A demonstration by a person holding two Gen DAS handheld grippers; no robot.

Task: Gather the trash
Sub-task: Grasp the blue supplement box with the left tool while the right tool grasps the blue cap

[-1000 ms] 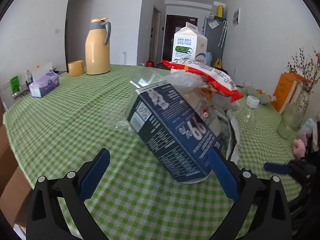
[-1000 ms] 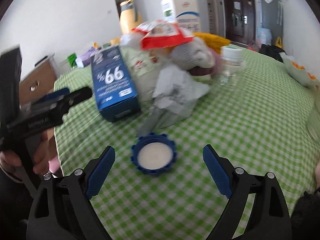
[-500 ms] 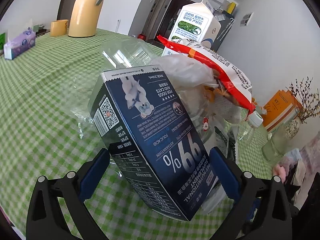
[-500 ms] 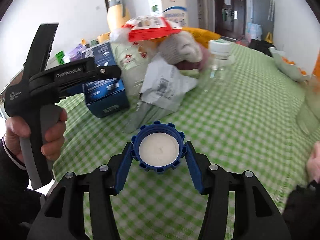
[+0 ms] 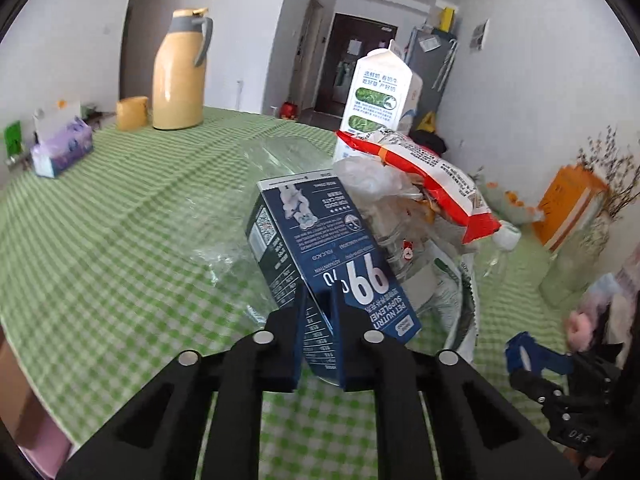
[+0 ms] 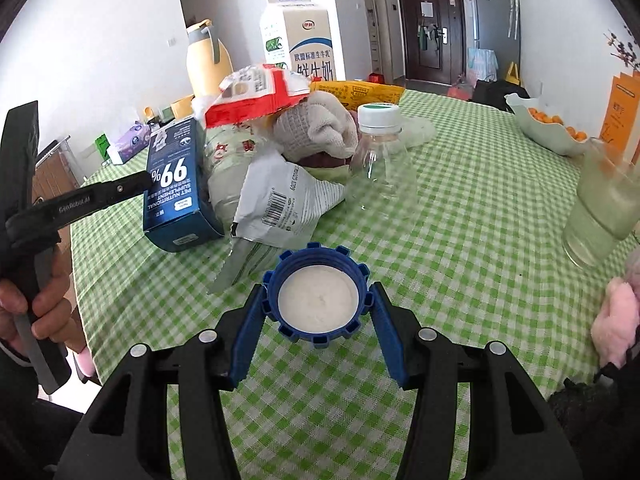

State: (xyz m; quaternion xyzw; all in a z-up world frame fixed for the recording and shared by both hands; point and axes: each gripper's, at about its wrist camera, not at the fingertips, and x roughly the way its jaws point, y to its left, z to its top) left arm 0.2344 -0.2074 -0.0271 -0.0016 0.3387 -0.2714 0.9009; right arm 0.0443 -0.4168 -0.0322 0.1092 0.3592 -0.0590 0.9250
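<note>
Standing behind the green checked tablecloth (image 5: 100,216): white walls (image 5: 248,32), a dark brown door (image 6: 431,28) at top centre of both frames, a grey fridge (image 5: 430,64) beside it. Glowing brightly with daylight; dried branches (image 5: 608,176) showing far right.

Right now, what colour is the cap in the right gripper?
Blue rim, white inside: cap, clearest from the right wrist.

We note bright, even daylight in both wrist views, white walls (image 6: 100,20) near overexposed. Shadows on the green checked tablecloth (image 5: 100,240) faint. Strong fisheye bending, black vignette in every corner. Left view soft and smeared towards its right edge; right view sharper throughout.
</note>
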